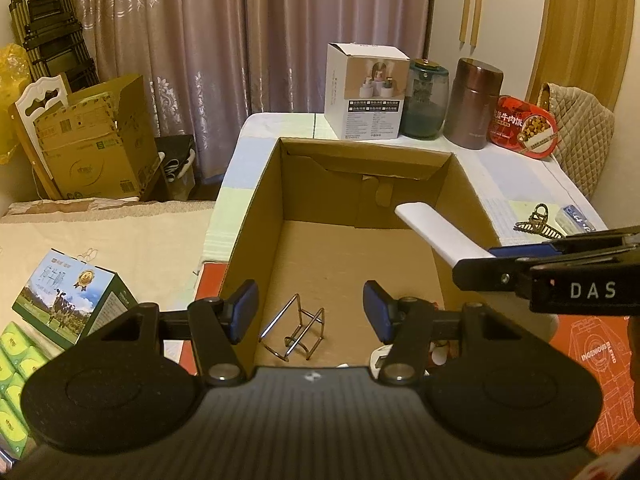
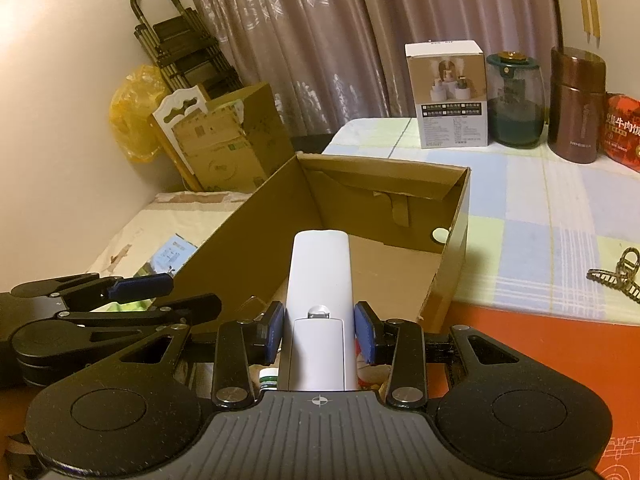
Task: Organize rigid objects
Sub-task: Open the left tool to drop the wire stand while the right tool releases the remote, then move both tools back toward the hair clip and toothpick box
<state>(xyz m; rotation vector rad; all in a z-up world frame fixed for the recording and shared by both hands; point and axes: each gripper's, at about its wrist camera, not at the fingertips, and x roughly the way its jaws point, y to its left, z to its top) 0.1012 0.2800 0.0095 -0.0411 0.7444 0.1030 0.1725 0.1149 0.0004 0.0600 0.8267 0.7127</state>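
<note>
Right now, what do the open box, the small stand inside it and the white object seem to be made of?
Open box: plain brown corrugated cardboard, matte, with folded flaps. Small stand: thin bent metal wire, shiny, likely plated. White object: looks like smooth moulded plastic, slightly glossy, with a seamed panel; the right tongs are shut on it.

You have one open cardboard box (image 1: 256, 216) ahead of your fingers (image 1: 244, 312), holding one wire stand (image 1: 294, 332), and one white remote-shaped device (image 2: 318, 300) sits between your right fingers (image 2: 274, 332). Beyond the box on the bench (image 2: 520, 208) you can count one white carton (image 1: 364, 92), one green glass jar (image 1: 426, 98), one brown canister (image 1: 474, 104) and one red tin (image 1: 524, 126), with one hair claw clip (image 1: 538, 224) off to the right of your fingers. To the left of your fingers lies one milk carton pack (image 1: 72, 300), and farther off stands one more cardboard box (image 1: 96, 140).
</note>
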